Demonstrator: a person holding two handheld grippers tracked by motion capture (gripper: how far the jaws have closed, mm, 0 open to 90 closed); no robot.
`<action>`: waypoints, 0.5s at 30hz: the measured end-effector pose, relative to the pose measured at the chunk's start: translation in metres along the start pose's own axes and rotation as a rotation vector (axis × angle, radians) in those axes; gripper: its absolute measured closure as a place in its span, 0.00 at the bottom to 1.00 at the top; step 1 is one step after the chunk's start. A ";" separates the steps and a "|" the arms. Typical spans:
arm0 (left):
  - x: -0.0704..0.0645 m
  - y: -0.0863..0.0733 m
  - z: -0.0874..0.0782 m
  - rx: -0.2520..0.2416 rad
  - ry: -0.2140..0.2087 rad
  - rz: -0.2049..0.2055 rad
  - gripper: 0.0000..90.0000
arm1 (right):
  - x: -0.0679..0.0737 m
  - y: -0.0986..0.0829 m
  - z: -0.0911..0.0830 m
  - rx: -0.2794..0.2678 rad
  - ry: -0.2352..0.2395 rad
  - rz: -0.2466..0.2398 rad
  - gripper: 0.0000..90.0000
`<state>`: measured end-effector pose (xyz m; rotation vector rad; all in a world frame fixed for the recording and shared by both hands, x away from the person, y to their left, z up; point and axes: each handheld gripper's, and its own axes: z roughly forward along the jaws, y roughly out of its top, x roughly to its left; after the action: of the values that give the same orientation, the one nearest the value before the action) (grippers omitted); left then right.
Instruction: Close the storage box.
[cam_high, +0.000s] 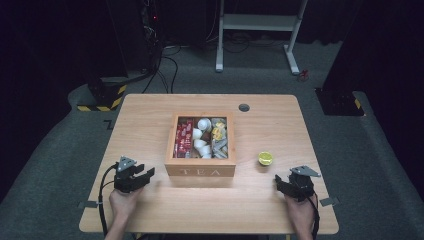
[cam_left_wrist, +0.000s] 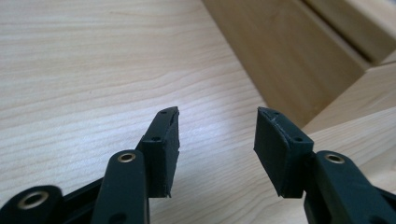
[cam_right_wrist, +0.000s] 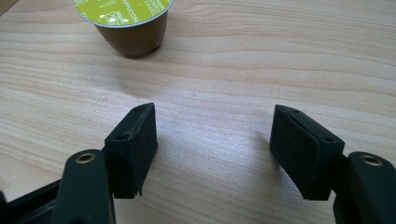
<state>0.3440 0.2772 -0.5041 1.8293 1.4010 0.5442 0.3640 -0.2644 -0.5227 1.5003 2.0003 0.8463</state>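
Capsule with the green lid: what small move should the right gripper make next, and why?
Probably ease the right gripper forward toward the capsule. Its fingers stand open and empty, the capsule sits upright on the table just ahead, apart from the box, with nothing between.

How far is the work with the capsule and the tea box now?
Done: the tea box stands open, its compartments already filled with sachets and white pods. In hand: nothing yet; the right claw is open and points at the green-lidded capsule, which stands on the table apart from it. The left claw is open beside the box. Left: probably grasping the capsule and putting it in the box.
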 end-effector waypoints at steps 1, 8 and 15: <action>0.000 -0.002 0.002 0.005 0.007 0.001 0.56 | 0.000 0.000 0.000 0.000 0.000 -0.001 0.36; 0.001 -0.015 0.014 0.055 0.076 0.034 0.53 | 0.000 0.000 0.000 0.000 0.001 0.000 0.36; 0.001 -0.018 0.016 0.027 0.110 0.047 0.48 | 0.000 0.000 0.000 0.000 0.002 -0.002 0.36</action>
<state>0.3443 0.2754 -0.5281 1.8825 1.4467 0.6626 0.3641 -0.2646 -0.5228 1.4976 2.0024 0.8475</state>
